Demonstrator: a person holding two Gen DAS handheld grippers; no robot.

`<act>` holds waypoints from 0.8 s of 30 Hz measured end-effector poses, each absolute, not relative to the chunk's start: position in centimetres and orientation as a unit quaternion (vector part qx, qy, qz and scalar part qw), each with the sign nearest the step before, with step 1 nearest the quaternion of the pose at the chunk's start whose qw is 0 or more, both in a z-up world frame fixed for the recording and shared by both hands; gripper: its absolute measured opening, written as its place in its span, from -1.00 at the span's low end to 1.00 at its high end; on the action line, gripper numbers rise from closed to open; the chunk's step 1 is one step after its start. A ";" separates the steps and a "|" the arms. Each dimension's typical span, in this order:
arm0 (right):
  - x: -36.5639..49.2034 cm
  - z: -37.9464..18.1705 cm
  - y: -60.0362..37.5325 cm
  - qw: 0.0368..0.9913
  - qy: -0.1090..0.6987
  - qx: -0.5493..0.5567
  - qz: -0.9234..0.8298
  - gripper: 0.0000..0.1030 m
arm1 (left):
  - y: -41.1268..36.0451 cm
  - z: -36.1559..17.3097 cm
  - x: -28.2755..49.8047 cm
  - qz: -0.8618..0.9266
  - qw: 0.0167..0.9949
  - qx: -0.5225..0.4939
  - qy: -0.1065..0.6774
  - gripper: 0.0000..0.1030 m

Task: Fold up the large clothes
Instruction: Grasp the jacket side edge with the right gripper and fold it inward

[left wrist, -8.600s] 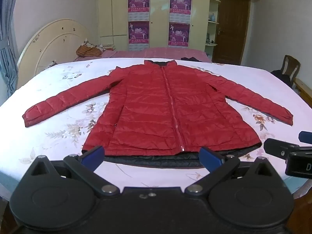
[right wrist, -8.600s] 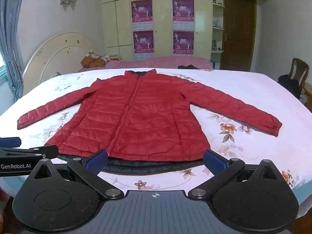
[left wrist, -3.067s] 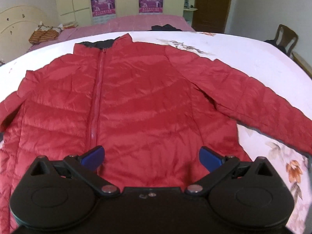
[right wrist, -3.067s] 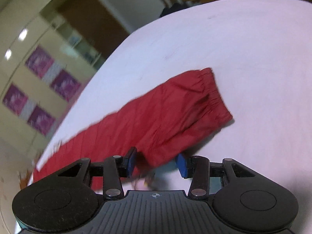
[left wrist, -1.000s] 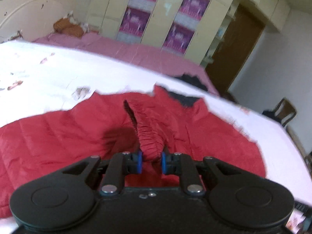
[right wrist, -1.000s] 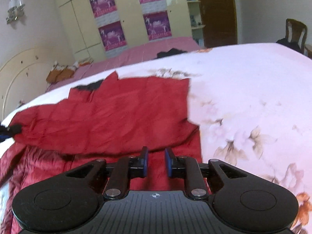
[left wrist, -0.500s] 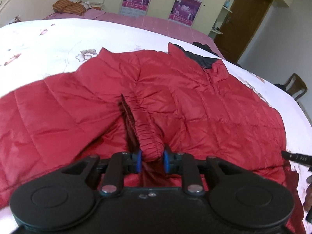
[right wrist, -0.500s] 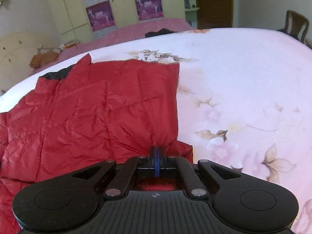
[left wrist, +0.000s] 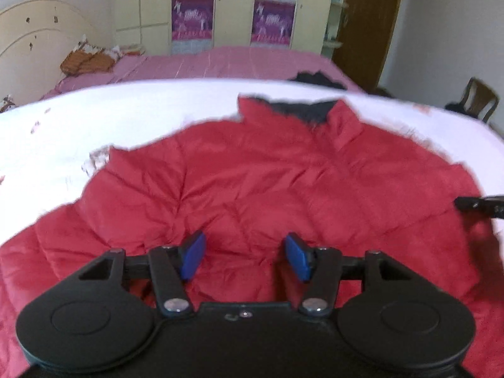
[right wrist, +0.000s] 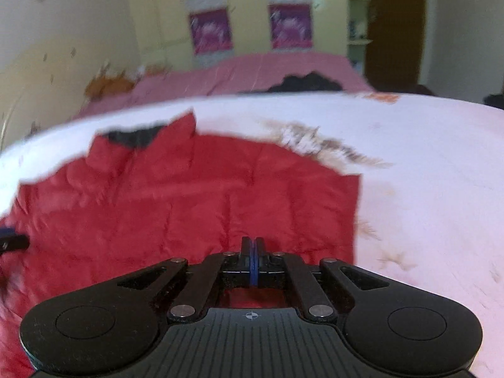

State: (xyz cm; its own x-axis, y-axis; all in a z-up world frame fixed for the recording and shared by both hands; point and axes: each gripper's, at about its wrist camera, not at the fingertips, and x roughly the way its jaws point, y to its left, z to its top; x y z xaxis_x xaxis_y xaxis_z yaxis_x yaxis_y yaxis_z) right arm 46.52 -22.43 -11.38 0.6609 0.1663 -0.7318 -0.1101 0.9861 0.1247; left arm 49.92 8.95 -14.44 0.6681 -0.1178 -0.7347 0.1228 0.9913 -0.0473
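Left wrist view: left gripper [left wrist: 245,257] fingers spread wide, empty, over red quilted puffer jacket [left wrist: 252,189] on white floral bed [left wrist: 126,107]. Right gripper [right wrist: 253,261] fingers pressed together; fabric between them not visible. Sleeves look folded in; next, probably lift hem toward collar at 12 o'clock.

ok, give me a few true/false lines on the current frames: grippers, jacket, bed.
1. The left gripper is open. True.
2. The right gripper is open wide. False: its pads are pressed together; whether cloth is pinched cannot be told.
3. The jacket is blue. False: it is red with a dark collar lining.
4. The jacket lies on a floral sheet. True.
5. The left gripper holds a cuff. False: nothing sits between its pads.
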 end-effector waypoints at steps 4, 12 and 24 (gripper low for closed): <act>47.5 -12.7 -26.1 0.916 0.399 0.049 0.005 -1.00 | 10.3 -15.0 49.2 -0.059 0.916 0.004 0.398 0.08; 48.4 -10.8 -27.5 0.919 0.387 0.069 -0.013 -1.00 | 9.4 -13.3 48.9 -0.066 0.918 0.035 0.388 0.04; 44.0 -9.9 -26.9 0.906 0.413 0.089 -0.007 -1.00 | 9.0 -13.8 47.5 -0.055 0.919 0.013 0.391 0.07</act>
